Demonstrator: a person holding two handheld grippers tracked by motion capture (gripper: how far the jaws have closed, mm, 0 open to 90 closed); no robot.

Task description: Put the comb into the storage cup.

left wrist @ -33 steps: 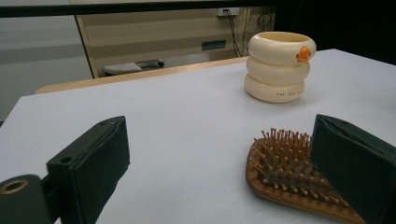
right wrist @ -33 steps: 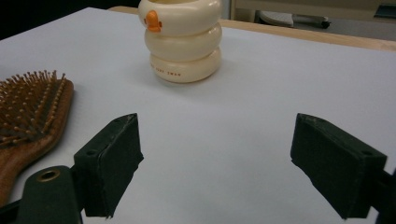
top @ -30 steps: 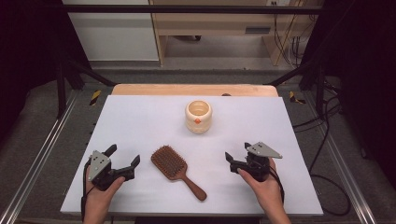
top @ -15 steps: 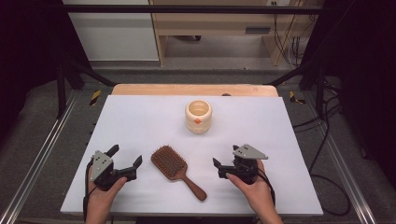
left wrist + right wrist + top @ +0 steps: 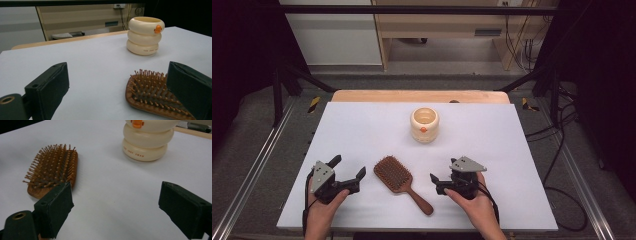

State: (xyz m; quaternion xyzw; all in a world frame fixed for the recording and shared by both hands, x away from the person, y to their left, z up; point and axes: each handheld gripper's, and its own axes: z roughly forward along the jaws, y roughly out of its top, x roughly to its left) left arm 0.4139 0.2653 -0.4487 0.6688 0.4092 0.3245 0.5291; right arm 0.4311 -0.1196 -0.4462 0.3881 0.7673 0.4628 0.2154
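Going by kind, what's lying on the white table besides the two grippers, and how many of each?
Hairbrush: 1, wooden, bristles up, lying between the two grippers.
Cup: 1, cream, ringed, with an orange mark, standing upright farther back on the table.
Total: 2 things.

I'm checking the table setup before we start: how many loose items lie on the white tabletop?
2. A wooden hairbrush lies bristles-up near the front, between the left tool and the right tool; a cream ringed cup stands farther back, near the middle.
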